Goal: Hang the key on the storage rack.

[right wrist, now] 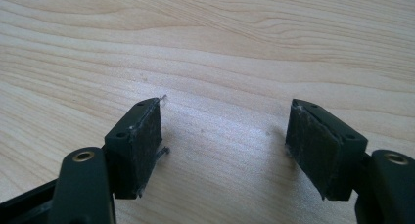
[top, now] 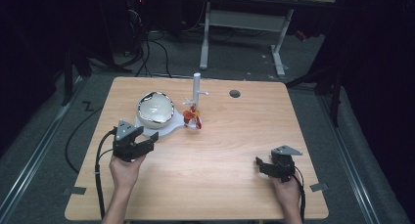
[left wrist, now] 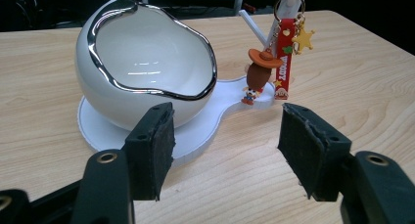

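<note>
A white egg-shaped bowl (top: 155,107) (left wrist: 147,62) with a chrome rim sits on a white base plate (top: 169,129) (left wrist: 205,126). From the plate rises a white stand (top: 197,87) (left wrist: 288,9) with a side peg. A keychain (top: 192,117) (left wrist: 276,62) hangs from it, with a cowboy-hat figure, a red strap and a yellow star. My left gripper (top: 144,141) (left wrist: 227,145) is open, just short of the plate's near edge, nothing between its pads. My right gripper (top: 260,163) (right wrist: 225,145) is open over bare wood at the table's front right.
The wooden table (top: 225,150) has a round dark grommet (top: 235,93) near its far edge. Cables trail from both grippers off the front edge. Beyond the table, a desk frame and cables stand on the grey floor.
</note>
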A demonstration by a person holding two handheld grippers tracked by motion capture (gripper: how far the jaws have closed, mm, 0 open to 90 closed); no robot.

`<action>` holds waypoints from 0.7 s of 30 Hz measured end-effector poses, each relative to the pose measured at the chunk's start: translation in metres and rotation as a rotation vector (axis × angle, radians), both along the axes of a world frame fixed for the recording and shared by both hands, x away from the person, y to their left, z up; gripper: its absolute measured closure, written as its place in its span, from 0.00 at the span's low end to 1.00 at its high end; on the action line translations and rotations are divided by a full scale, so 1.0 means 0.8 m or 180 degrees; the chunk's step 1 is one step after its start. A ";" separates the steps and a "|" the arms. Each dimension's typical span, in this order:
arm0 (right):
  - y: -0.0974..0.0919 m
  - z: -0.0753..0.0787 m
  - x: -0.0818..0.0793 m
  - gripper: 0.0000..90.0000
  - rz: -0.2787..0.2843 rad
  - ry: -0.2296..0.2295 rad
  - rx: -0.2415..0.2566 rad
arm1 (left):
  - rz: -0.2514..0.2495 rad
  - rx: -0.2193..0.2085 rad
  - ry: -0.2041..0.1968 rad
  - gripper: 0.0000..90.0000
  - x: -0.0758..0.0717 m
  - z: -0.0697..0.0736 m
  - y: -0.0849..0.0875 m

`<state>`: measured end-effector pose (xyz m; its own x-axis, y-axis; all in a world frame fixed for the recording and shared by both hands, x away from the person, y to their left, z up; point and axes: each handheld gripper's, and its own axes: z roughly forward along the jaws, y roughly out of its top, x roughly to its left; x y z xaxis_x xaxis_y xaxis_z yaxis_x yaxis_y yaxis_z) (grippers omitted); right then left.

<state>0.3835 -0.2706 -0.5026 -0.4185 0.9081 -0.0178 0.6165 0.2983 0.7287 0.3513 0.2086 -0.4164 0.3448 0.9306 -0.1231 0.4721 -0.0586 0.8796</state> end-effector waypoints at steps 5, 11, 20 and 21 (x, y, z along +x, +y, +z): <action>0.000 0.000 0.000 0.33 0.0000 0.0000 0.0000 | 0.0001 0.0003 0.0001 0.43 -0.003 -0.001 0.001; 0.000 0.000 0.000 0.33 0.0000 0.0000 0.0000 | 0.0020 0.0013 -0.0002 0.43 -0.007 -0.005 0.001; 0.000 0.000 0.000 0.33 -0.0001 0.0000 0.0001 | 0.0061 0.0032 0.0040 0.43 -0.014 -0.015 0.005; 0.000 0.000 0.000 0.33 -0.0001 0.0000 0.0000 | 0.0068 0.0030 0.0044 0.43 -0.015 -0.016 0.006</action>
